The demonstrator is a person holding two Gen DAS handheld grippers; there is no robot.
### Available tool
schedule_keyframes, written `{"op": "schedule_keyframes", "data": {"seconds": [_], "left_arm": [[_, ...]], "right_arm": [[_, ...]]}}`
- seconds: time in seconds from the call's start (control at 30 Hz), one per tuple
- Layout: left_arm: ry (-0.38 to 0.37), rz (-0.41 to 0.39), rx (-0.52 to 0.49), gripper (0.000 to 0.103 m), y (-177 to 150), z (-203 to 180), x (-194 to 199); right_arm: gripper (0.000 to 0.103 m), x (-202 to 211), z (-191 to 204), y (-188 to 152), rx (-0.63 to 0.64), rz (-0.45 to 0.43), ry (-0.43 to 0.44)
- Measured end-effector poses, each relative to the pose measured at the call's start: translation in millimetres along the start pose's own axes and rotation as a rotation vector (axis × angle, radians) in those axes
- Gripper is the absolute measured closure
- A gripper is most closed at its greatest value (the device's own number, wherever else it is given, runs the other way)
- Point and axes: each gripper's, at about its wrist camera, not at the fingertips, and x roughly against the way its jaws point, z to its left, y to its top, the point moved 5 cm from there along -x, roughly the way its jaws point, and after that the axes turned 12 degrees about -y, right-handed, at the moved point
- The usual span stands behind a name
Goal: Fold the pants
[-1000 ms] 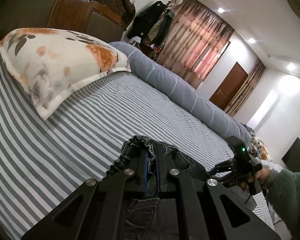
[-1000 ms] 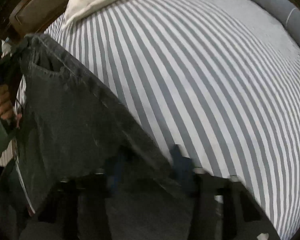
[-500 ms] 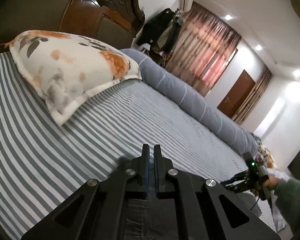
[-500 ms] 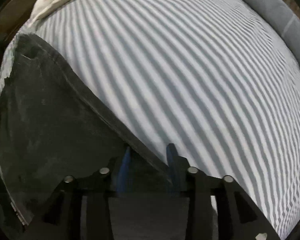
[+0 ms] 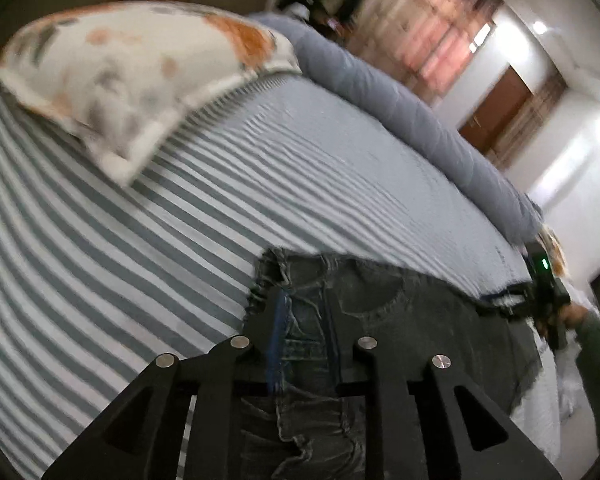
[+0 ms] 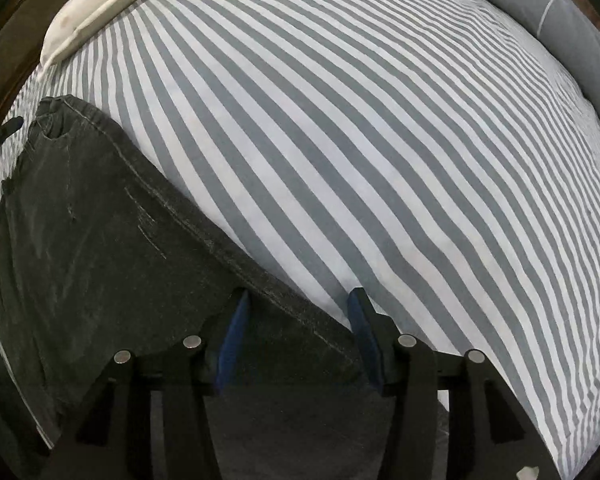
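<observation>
Dark grey jeans (image 5: 400, 312) lie spread flat on the striped bed sheet (image 5: 140, 240). In the left wrist view my left gripper (image 5: 304, 304) hovers at the gathered waistband, which lies loose between its jaws as they open. In the right wrist view my right gripper (image 6: 298, 312) points steeply down over the other end of the jeans (image 6: 100, 220). Its jaws are opening and the seam edge runs between the blue pads (image 6: 236, 320) without being pinched. The right gripper (image 5: 540, 296) also shows far right in the left wrist view, held by a hand in a green sleeve.
A floral pillow (image 5: 140, 72) lies at the head of the bed, and a long grey bolster (image 5: 400, 112) runs along the far side. Striped sheet (image 6: 340, 120) stretches beyond the jeans. A dark wooden headboard, curtains and a door stand behind.
The left jaws, shut on the raised waistband a second ago, now stand apart with the jeans lying on the sheet. The right jaws have widened. The left view has tilted down.
</observation>
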Motion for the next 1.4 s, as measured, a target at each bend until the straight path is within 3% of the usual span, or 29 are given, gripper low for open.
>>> {"op": "schedule_keyframes", "data": {"seconds": [0.07,0.27,0.4,0.73,0.77,0.83,0.87,1.03,1.2,1.23,1.37,1.4], "left_arm": [[-0.017,0.058,0.004,0.082,-1,0,-7],[-0.02,0.109,0.027,0.082,-2,-1,-25],[0.01,0.097,0.047,0.082,7,4,-38],[0.036,0.054,0.068,0.08,8,20,-16],[0.03,0.065,0.067,0.078,7,22,-17],[0.041,0.085,0.052,0.056,6,25,-21],[0.072,0.073,0.051,0.055,6,28,-22],[0.025,0.066,0.008,0.038,16,24,-38],[0.046,0.119,-0.082,0.04,26,12,-61],[0.038,0.131,-0.095,0.048,25,9,-63],[0.072,0.146,-0.146,0.06,21,7,-65],[0.067,0.144,-0.136,0.069,22,8,-64]], "right_arm": [[0.055,-4,4,3,0.002,-0.004,-0.01],[0.055,-3,17,1,-0.001,-0.023,-0.019],[0.056,-4,12,-1,0.007,-0.02,-0.008],[0.055,-7,5,-7,0.003,-0.044,-0.008],[0.055,-7,6,-10,0.004,-0.048,-0.012],[0.055,-7,9,-10,0.006,-0.055,-0.019],[0.055,-8,10,-10,0.003,-0.059,-0.019],[0.054,-9,12,-14,-0.003,-0.073,-0.011],[0.056,-10,3,-14,0.019,-0.064,0.03],[0.056,-10,2,-13,0.035,-0.057,0.029],[0.053,-14,4,-8,0.079,-0.044,0.016],[0.053,-14,4,-8,0.082,-0.041,0.017]]}}
